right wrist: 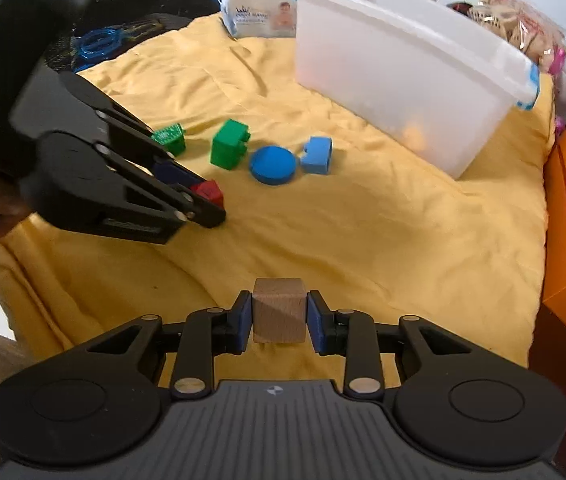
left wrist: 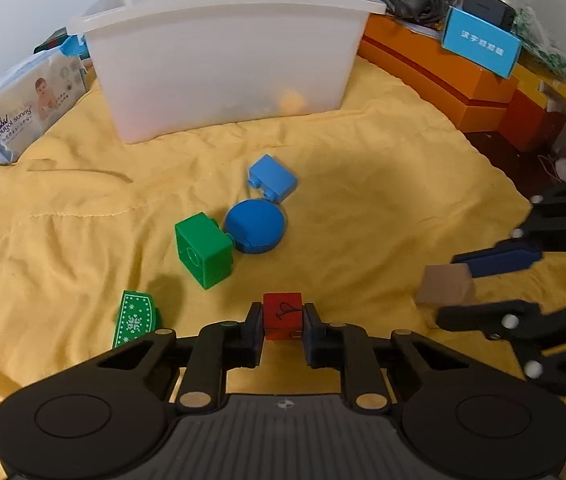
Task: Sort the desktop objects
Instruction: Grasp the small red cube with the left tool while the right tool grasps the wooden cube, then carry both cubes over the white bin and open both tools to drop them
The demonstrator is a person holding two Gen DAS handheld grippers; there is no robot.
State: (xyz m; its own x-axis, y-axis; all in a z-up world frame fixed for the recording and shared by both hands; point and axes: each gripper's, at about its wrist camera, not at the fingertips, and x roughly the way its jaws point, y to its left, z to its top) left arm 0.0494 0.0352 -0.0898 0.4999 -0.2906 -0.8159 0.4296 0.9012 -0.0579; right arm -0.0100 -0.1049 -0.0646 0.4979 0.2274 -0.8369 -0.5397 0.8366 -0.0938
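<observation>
My left gripper (left wrist: 283, 322) is shut on a red cube (left wrist: 282, 316) just above the yellow cloth; the cube also shows in the right wrist view (right wrist: 207, 192). My right gripper (right wrist: 279, 316) is shut on a plain wooden cube (right wrist: 279, 310), which also shows in the left wrist view (left wrist: 445, 284). On the cloth lie a green brick (left wrist: 203, 250), a blue disc (left wrist: 255, 226), a light blue brick (left wrist: 271, 178) and a green patterned block (left wrist: 134, 318). A translucent white bin (left wrist: 219, 56) stands at the back.
A pack of baby wipes (left wrist: 19, 108) lies left of the bin. Orange boxes (left wrist: 443, 68) with a blue carton (left wrist: 481, 42) and cables line the right side. The yellow cloth (left wrist: 363, 200) covers the table.
</observation>
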